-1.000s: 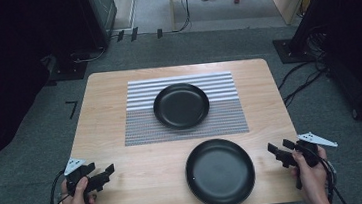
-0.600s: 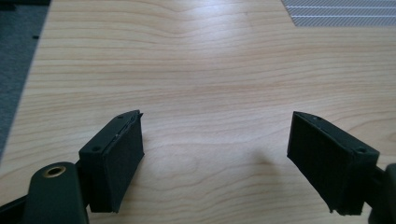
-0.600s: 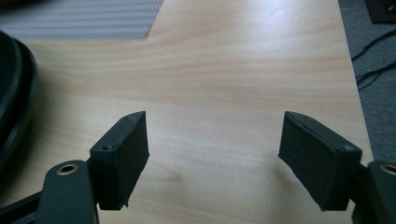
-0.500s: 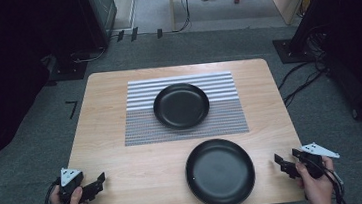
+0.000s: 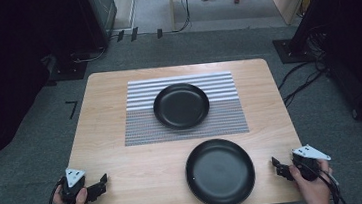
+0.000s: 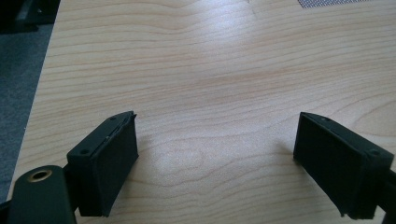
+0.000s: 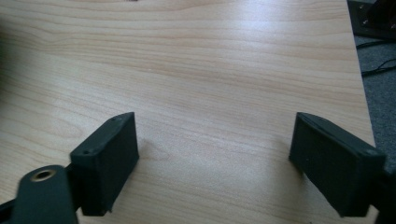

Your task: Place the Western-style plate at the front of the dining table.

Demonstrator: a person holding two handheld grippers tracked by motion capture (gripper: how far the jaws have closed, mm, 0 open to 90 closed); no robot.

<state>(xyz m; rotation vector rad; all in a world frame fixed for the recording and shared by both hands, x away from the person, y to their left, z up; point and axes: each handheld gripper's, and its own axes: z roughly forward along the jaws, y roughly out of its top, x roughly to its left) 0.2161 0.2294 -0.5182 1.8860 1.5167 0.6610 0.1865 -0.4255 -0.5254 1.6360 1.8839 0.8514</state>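
Two black round plates are noted on a light wood-grain table [image 5: 122, 138]: the near plate [image 5: 220, 172], glossy w/ raised rim, lies on bare wood by the front edge; the far plate [image 5: 181, 105] is set on a striped woven mat [image 5: 140, 121], rectangular, grey-white. The left gripper [image 5: 100, 184] is held at the front-left corner, the right gripper [image 5: 276, 167] just beside the near plate's right; both jaw pairs, matte black blocks w/ textured pads, have just been opening, are spread wide, nothing between.

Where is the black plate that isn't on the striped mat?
In the high view, the bare-table plate lies near the table's front edge, right of centre, just in front of the striped mat and nearer the right gripper.
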